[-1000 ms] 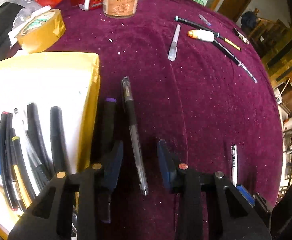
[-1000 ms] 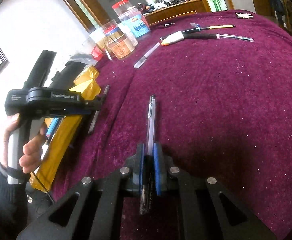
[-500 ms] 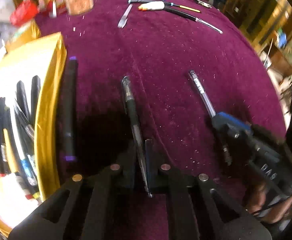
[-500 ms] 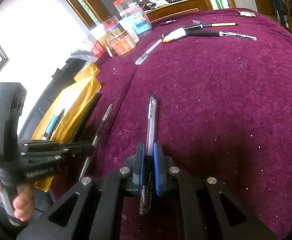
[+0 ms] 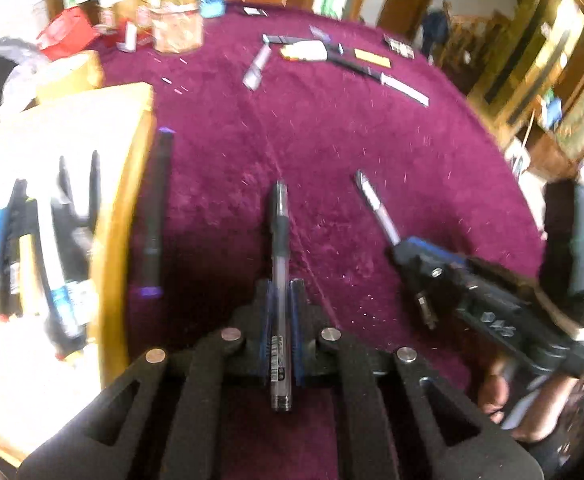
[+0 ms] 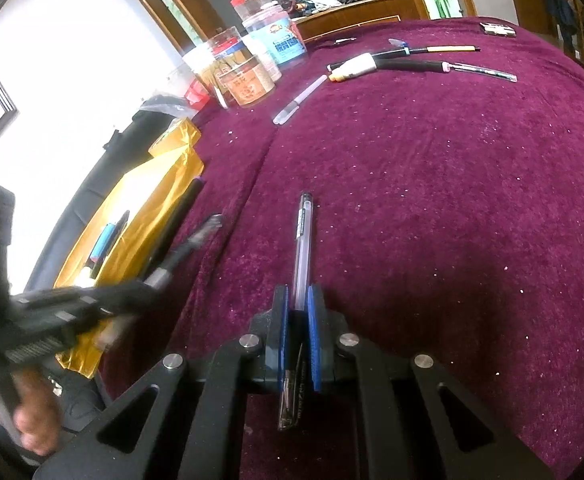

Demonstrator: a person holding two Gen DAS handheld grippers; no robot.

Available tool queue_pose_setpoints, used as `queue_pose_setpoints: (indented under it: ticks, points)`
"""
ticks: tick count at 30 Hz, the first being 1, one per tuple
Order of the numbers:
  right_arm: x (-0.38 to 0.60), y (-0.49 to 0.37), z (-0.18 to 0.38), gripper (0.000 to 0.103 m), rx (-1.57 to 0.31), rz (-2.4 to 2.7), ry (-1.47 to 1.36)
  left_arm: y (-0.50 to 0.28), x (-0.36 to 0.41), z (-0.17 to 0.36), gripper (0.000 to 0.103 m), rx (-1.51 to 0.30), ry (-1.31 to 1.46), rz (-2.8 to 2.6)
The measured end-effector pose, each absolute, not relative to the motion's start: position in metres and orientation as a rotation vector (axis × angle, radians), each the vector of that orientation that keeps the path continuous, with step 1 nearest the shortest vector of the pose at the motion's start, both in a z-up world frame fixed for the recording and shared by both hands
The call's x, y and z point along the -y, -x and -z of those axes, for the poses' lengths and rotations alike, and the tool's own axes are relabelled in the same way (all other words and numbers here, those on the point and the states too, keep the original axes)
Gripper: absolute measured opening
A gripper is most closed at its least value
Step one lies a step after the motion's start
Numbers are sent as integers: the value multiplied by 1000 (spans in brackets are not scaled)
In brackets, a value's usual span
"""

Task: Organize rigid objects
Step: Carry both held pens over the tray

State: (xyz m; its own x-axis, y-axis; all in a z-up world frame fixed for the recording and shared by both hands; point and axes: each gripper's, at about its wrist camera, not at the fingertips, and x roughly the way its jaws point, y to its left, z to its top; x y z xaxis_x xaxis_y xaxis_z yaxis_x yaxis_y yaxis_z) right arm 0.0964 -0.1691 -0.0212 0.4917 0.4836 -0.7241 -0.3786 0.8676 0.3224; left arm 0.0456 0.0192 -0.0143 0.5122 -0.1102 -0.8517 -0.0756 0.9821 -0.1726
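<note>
My left gripper is shut on a clear pen with a black grip, held above the purple cloth. My right gripper is shut on a clear gel pen; it also shows in the left wrist view with its pen. A gold-rimmed tray at the left holds several pens. A black marker with purple ends lies on the cloth beside the tray. The left gripper appears blurred in the right wrist view.
Several pens and a white-orange marker lie at the far side of the purple table. Jars and a tape roll stand at the back left. A slim clear pen lies near the jars.
My left gripper closed on the black-grip pen and lifted it off the cloth. My right gripper keeps its pen and has moved little.
</note>
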Motion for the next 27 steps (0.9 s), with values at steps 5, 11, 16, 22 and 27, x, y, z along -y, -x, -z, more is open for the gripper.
queue_pose_setpoints:
  ticks: [5, 11, 16, 22, 27]
  points:
    - [165, -86, 13, 8, -881, -557, -130, -16, -67, -27, 6, -936, 265, -34]
    - [104, -66, -14, 9, -842, -725, -81, 17, -135, -49, 6, -842, 458, -89]
    - [44, -61, -28, 9, -834, -843, -13, 31, -168, -65, 6, -774, 544, -78]
    - [-13, -55, -33, 9, -839, -917, 93, 45, -190, -66, 6, -807, 551, -90]
    - [-44, -53, -22, 9, -862, -922, 188, 57, -207, -61, 6, -851, 515, -162]
